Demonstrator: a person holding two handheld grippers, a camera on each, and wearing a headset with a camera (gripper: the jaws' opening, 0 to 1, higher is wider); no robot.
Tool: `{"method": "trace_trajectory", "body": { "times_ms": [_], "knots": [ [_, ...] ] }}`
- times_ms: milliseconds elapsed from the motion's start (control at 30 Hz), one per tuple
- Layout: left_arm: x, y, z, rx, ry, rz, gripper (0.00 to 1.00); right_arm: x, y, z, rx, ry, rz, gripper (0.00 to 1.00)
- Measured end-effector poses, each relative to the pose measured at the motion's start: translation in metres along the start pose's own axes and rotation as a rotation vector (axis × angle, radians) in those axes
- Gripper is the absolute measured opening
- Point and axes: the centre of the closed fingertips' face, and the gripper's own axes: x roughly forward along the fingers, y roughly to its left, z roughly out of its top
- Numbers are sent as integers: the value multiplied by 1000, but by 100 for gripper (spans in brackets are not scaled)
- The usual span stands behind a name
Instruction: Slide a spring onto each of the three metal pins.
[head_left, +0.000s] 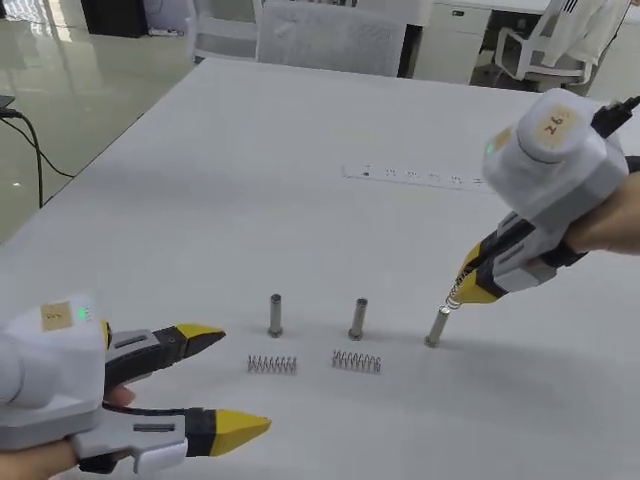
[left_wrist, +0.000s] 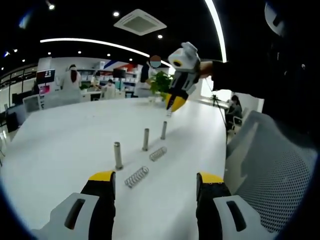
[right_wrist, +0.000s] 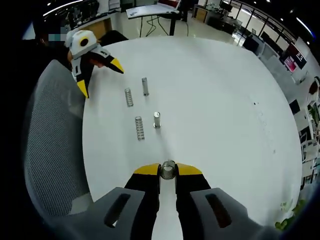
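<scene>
Three upright metal pins stand in a row on the white table: left pin (head_left: 275, 315), middle pin (head_left: 358, 318), right pin (head_left: 437, 327). Two springs (head_left: 272, 365) (head_left: 357, 361) lie flat just in front of the left and middle pins. My right gripper (head_left: 468, 288) is shut on a third spring (head_left: 453, 298), whose lower end hangs just above the top of the right pin. The right gripper view looks down through that spring (right_wrist: 168, 169) between the jaws. My left gripper (head_left: 225, 382) rests open at the near left, with nothing between its fingers (left_wrist: 102, 176).
A white power strip (head_left: 410, 176) lies further back on the table (head_left: 250, 180). Office chairs (head_left: 330, 35) stand beyond the far edge. A mesh chair back (right_wrist: 47, 150) is close to the table's near edge.
</scene>
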Motion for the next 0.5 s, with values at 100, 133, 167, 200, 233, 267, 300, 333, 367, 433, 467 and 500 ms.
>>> {"method": "trace_trajectory", "body": {
  "times_ms": [100,133,167,200,233,267,300,333,367,433,467,500],
  "knots": [
    [0,0,-1,-1,2,-1,61,4,-1,-1,-1,4,7,8],
    [0,0,-2,-2,2,-1,61,4,-1,-1,2,4,9,8],
    [0,0,-2,-2,3,-1,61,6,-2,-1,5,6,12,8],
    [0,0,-2,-2,5,-2,61,6,-2,-2,5,8,12,8],
    [0,-1,-3,-2,6,-2,60,7,-3,-2,6,10,12,8],
    [0,-1,-3,-2,6,-3,60,8,-3,-3,7,11,12,8],
    [0,-1,-3,-2,6,-3,61,8,-4,-3,7,13,12,8],
    [0,-1,-3,-1,6,-3,61,9,-4,-3,9,12,13,8],
    [0,0,-2,-1,6,-3,60,9,-4,-3,12,11,15,8],
    [0,0,-3,-2,7,-4,60,10,-5,-4,14,13,17,8],
    [0,0,-3,-1,8,-4,60,11,-5,-5,13,17,17,8],
    [1,-1,-3,0,11,-6,60,11,-5,-5,13,17,18,8]
  ]
}}
